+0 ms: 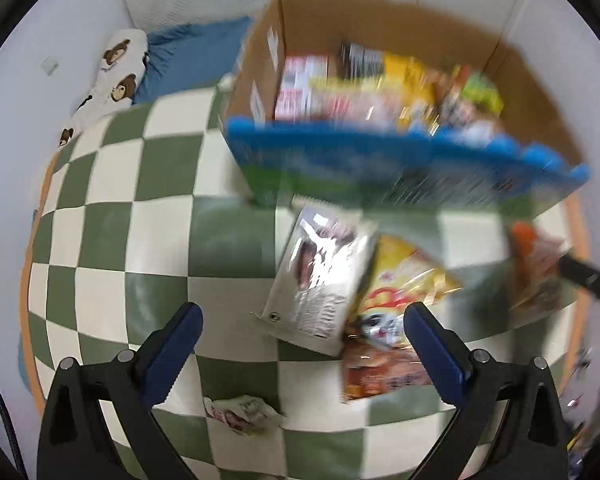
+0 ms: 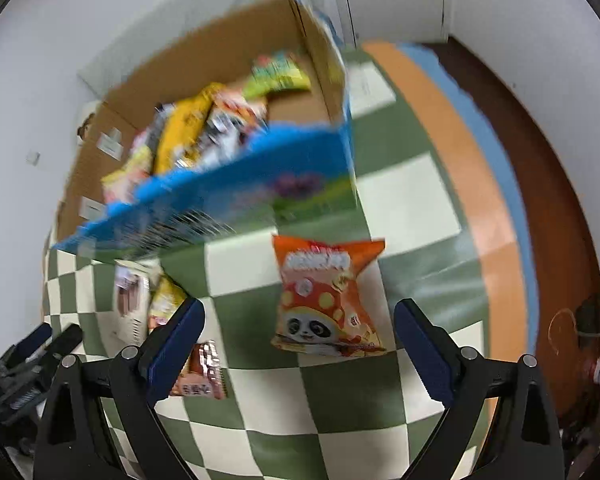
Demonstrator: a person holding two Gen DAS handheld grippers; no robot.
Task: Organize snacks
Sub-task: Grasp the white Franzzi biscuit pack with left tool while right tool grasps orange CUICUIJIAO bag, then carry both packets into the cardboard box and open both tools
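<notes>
Snacks lying loose beside the box (image 1: 380, 168)

I'm holding both claws wide and empty: left gripper (image 1: 300, 320) over a white packet (image 1: 320, 276), seemingly; right gripper (image 2: 300, 316) framing the orange panda bag (image 2: 324, 296).

No text is being made out legibly. Print on the orange panda bag (image 2: 327, 295), the white packet (image 1: 321, 280) and the box's (image 1: 384, 32) blue front is being blurred beyond reading.

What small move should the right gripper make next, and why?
Probably lower the right gripper over the orange panda bag and close on it. Its jaws stand open and empty, the bag lies loose on the checkered mat just ahead, and the box already holds other snacks.
</notes>
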